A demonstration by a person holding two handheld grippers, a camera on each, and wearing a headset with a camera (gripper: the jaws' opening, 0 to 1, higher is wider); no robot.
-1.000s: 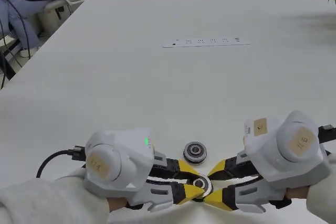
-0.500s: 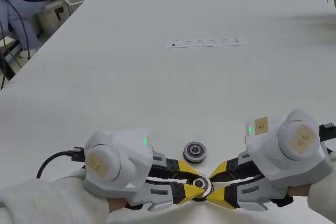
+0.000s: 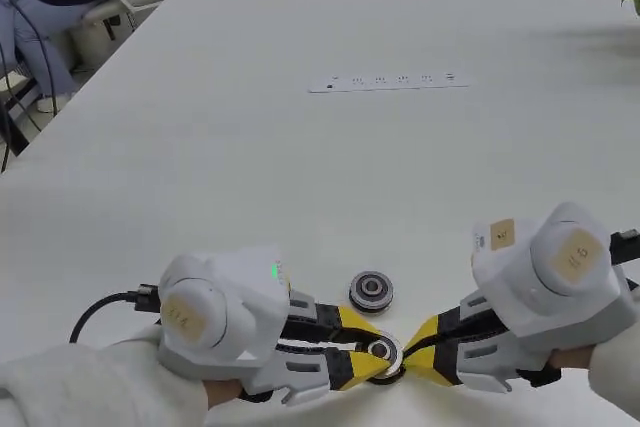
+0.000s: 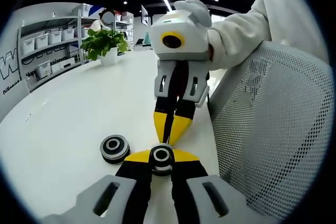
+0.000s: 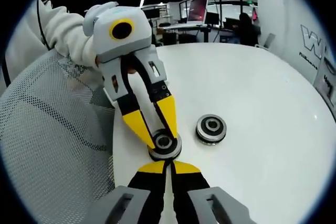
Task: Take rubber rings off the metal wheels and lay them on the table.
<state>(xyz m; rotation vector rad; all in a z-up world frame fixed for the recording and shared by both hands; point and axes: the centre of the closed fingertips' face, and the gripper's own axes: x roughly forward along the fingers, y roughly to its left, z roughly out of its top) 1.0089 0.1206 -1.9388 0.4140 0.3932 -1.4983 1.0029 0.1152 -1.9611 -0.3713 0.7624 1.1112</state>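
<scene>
Wheel at bottom middle is being squeezed by left gripper; right gripper, nearly closed, is pinching its edge.

You wore pale, fleecy sleeves, and your left gripper and right gripper were the same make: a rounded white-grey housing, black slotted jaw arms and bright yellow wedge tips. Each housing carried a round tan sticker with a dark handwritten number, and the right one had a second, squarish tan label on its side. A small green light glowed on the left housing, and a black cable ran out of its rear.
</scene>
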